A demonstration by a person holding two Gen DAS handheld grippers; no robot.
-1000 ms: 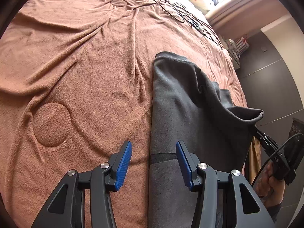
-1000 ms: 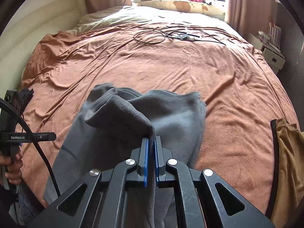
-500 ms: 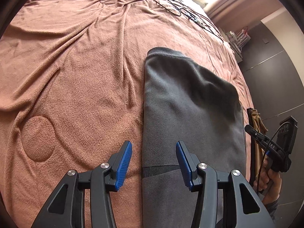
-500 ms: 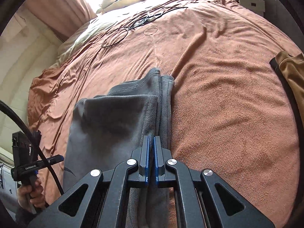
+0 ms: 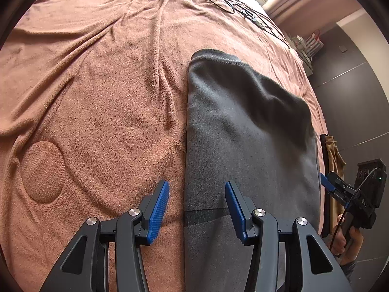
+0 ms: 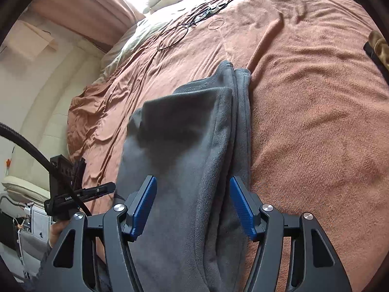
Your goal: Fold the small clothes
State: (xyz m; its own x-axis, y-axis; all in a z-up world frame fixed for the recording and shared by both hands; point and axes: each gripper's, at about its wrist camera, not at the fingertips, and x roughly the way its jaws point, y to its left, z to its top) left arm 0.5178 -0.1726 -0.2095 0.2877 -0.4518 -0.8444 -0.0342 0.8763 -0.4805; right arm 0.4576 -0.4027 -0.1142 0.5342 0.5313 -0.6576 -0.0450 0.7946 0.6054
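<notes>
1. The right gripper (image 6: 192, 204) has just been opening: its blue pads (image 6: 143, 205) stand apart, with the grey garment (image 6: 180, 146) lying between them, and neither pad presses on the cloth.
2. The garment's folded edge runs up between the right jaws; a top layer lies doubled over lower layers, whose seams show along the right side.
3. The left gripper (image 5: 197, 209) is partly open and holds nothing. Its left pad (image 5: 159, 210) hangs over the brown blanket (image 5: 97, 97), its right pad over the garment's (image 5: 243, 133) left edge zone.
4. The garment lies flat on the blanket in a long folded strip, its hemmed end far from the grippers.
5. In the left view, the right gripper (image 5: 327, 186) sits at the garment's right edge, held by a hand (image 5: 345, 241).
6. A tan cloth (image 5: 334, 155) lies at the blanket's edge beside the garment.
</notes>
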